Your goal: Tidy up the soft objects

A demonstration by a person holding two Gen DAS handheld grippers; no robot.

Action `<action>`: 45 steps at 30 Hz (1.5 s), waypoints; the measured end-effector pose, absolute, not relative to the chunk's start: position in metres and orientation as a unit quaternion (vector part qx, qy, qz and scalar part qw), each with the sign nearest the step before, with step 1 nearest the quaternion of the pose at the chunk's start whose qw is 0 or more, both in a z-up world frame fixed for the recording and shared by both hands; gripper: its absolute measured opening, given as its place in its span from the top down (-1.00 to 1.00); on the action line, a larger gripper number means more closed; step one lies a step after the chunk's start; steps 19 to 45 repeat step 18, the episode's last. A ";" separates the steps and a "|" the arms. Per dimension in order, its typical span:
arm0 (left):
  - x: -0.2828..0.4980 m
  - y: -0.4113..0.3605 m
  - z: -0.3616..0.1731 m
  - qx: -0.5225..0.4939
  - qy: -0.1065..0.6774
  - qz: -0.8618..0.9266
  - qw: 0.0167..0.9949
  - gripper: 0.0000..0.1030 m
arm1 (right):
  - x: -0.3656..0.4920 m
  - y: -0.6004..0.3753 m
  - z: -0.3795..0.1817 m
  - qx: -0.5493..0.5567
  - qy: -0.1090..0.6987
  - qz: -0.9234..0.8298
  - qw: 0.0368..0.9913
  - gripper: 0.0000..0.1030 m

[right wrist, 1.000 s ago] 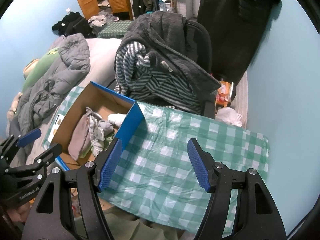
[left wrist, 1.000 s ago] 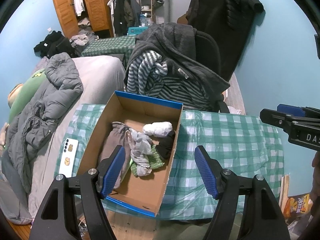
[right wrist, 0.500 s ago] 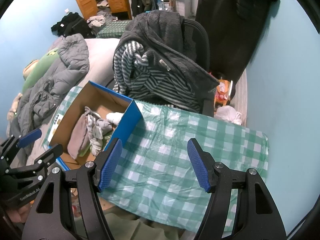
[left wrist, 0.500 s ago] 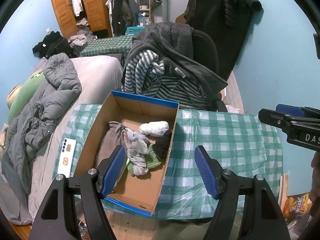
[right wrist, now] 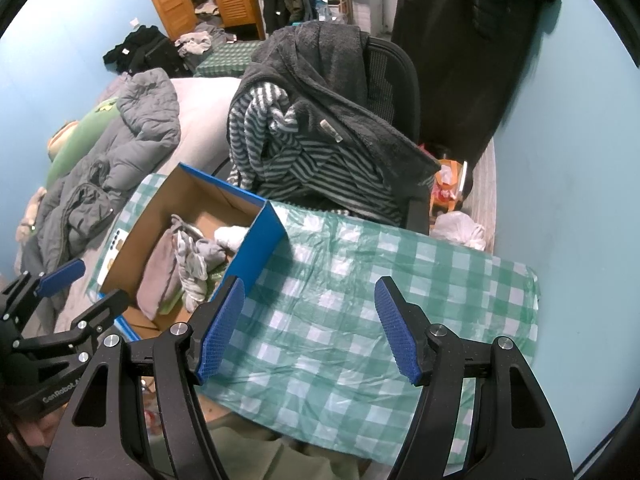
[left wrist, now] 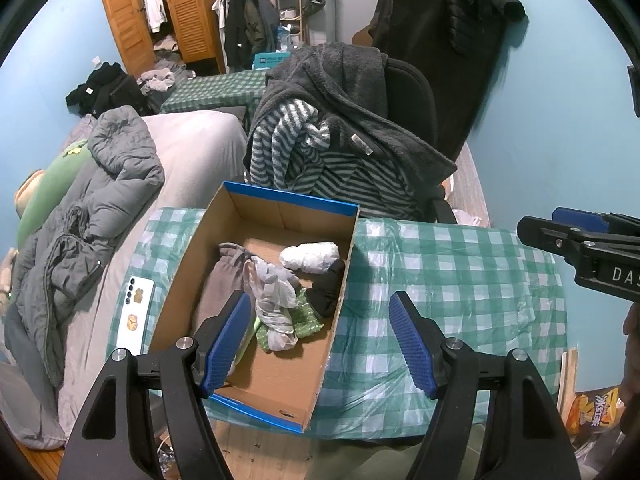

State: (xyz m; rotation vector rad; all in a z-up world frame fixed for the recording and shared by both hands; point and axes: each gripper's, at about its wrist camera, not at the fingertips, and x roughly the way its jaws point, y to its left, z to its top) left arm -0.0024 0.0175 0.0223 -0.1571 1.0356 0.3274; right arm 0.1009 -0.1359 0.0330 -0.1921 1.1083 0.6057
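An open cardboard box with blue outer sides [left wrist: 280,216] [right wrist: 260,244] sits on the left part of a table with a green checked cloth [left wrist: 448,272] [right wrist: 360,300]. Inside lie several soft items: a grey-brown cloth [left wrist: 220,280], a grey-white sock bundle [left wrist: 276,296], a white roll [left wrist: 310,256], a black piece [left wrist: 330,292] and a green piece [left wrist: 306,322]. My left gripper [left wrist: 320,336] is open and empty, held above the box's near end. My right gripper [right wrist: 306,322] is open and empty above the bare cloth, right of the box.
A chair draped with a dark fleece and striped clothes [left wrist: 340,136] stands behind the table. A bed with grey jackets [left wrist: 92,208] lies to the left. A phone [left wrist: 134,316] rests on the table's left edge. A blue wall [left wrist: 560,120] runs along the right.
Both grippers have drawn back and up a little, so the box and table look slightly farther. Both stay open and empty. The items in the box have not moved.
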 end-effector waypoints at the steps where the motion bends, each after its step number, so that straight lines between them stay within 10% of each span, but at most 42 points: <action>1: -0.002 0.018 0.022 -0.074 0.492 0.156 0.853 -0.42 | 0.101 -0.137 0.033 -0.089 0.518 0.282 0.803 -0.31; 45: -0.007 0.020 0.022 -0.080 0.492 0.162 0.852 -0.42 | 0.100 -0.134 0.034 -0.091 0.516 0.285 0.803 -0.31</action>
